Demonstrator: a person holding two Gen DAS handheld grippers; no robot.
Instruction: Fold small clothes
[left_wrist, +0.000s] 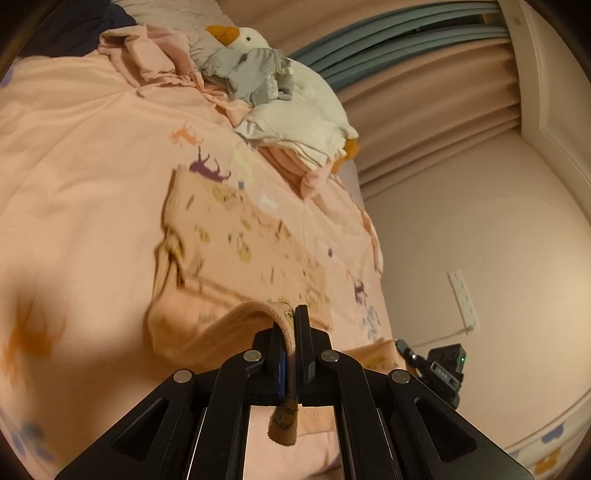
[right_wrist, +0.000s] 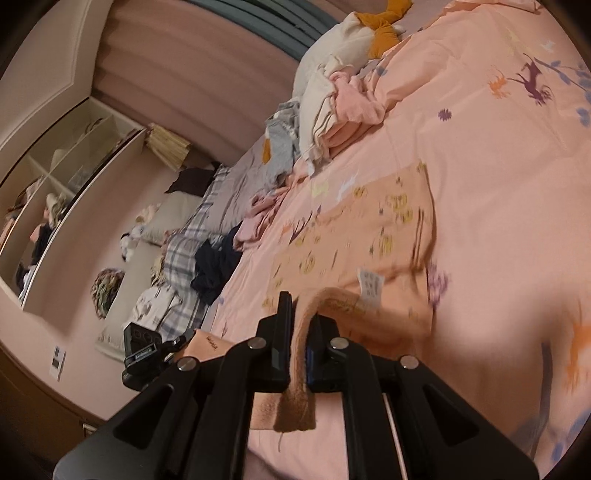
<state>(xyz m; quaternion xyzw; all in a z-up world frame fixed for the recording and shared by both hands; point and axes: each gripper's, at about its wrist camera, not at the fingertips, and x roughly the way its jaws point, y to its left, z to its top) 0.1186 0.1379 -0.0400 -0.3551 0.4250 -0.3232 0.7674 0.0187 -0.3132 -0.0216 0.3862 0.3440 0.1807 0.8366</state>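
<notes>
Left gripper (left_wrist: 290, 325) and right gripper (right_wrist: 301, 325) each clench a near edge of the garment (left_wrist: 236, 243); its body lies ahead on the bed (left_wrist: 74, 147).

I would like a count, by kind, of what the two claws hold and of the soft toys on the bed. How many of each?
Claws: 2, the left claw and the right claw, both shut on the garment.
Held garments: 1, the peach printed garment.
Soft toys: 1, the white goose on the bed.
Total: 4.
</notes>
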